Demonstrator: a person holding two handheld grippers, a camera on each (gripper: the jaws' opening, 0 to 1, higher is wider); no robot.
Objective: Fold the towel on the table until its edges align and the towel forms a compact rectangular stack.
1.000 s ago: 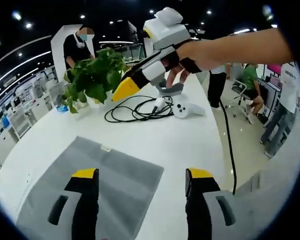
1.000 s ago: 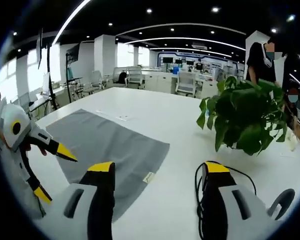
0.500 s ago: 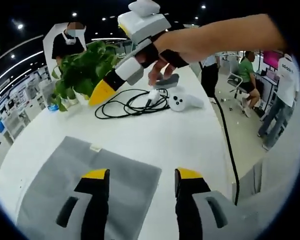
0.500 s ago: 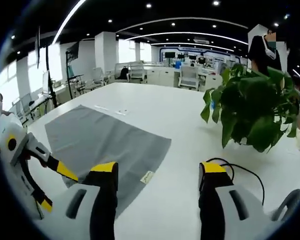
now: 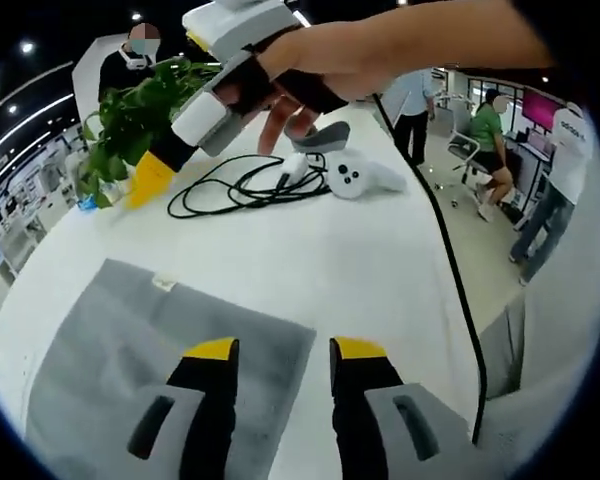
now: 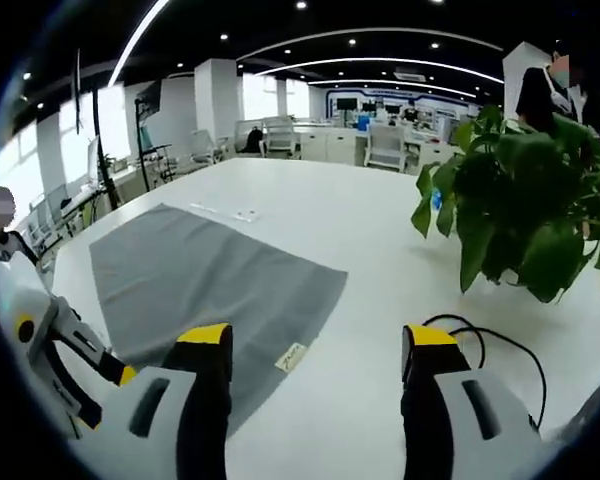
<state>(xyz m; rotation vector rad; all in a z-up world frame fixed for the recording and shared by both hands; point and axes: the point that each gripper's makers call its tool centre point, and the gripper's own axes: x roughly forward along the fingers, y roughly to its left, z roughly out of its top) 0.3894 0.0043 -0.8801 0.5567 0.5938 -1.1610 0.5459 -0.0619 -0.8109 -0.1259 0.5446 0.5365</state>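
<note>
A grey towel (image 6: 205, 275) lies flat on the white table (image 6: 380, 250), with a small label (image 6: 291, 355) at its near edge. My right gripper (image 6: 318, 340) hovers open above the table, just past that edge, with nothing between its jaws. In the left gripper view the towel (image 5: 120, 345) spreads to the lower left, and my left gripper (image 5: 285, 350) hangs over its right corner, open with a narrow gap. The right gripper (image 5: 152, 178) is held high at the back, in a person's hand. The left gripper (image 6: 110, 380) shows at the towel's left side.
A potted green plant (image 6: 520, 200) stands on the table beside a coil of black cable (image 5: 240, 185) and a white controller (image 5: 355, 178). The table's edge (image 5: 450, 300) drops off on the right, where a cable hangs down. People stand and sit in the office behind.
My left gripper's jaws have drawn closer together and moved in over the towel's corner. The right gripper has shifted towards the plant. The towel lies as before.
</note>
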